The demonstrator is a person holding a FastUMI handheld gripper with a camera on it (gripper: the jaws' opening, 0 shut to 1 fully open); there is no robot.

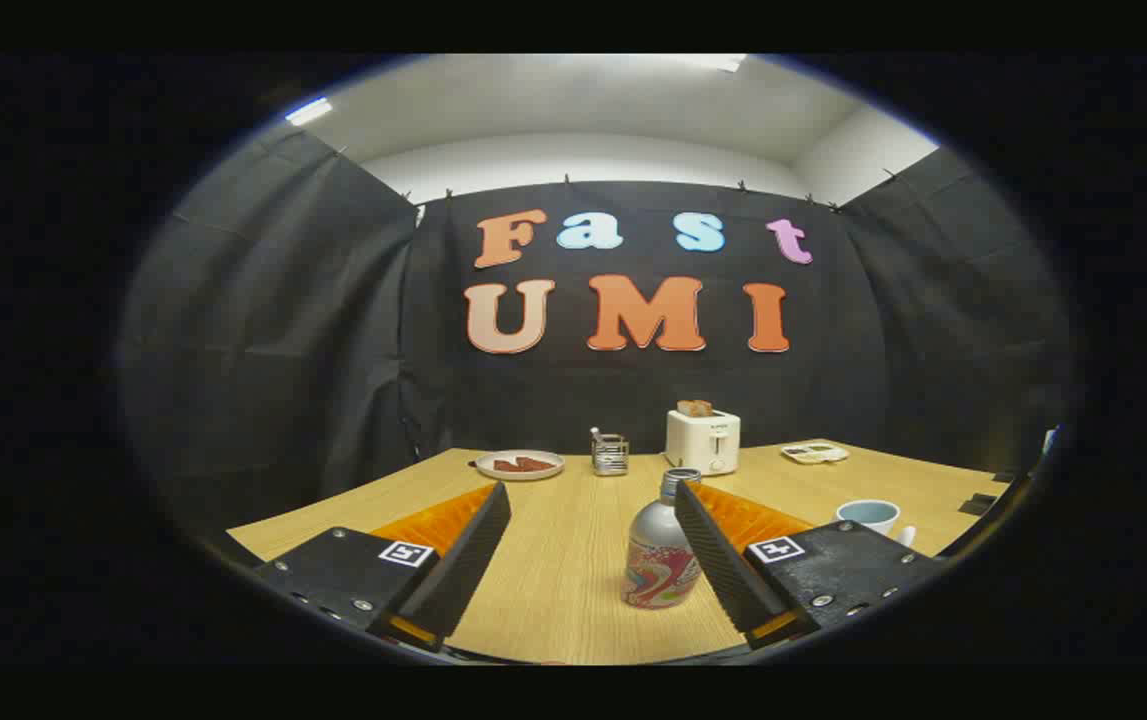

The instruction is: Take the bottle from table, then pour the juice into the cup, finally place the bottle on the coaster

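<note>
Black cloth walls close in a light wooden desk (553,560) under a white ceiling. Going left to right along the far edge: a round pale plate (519,465) carrying dark reddish slices, a small wire holder (610,453), a white toaster (702,440) with toast standing in its slots, and a flat pale tray (814,453).

Nearer in, the gripper (593,510) has its fingers spread wide, holding nothing. The silver metal bottle with a swirled, multicoloured lower band and a screw cap (661,560) stands upright on the desk between the fingers, much closer to the right finger, whose inner face crosses in front of the bottle's right side; whether they touch I cannot tell. A wide gap lies between the bottle and the left finger. Beyond the right finger sits a pale blue ceramic cup (869,516), well apart from the bottle. No coaster can be made out with certainty.

By my reading the task is at its very start: the bottle is not yet grasped, so lifting, pouring into the cup and setting the bottle on the coaster all remain.
</note>
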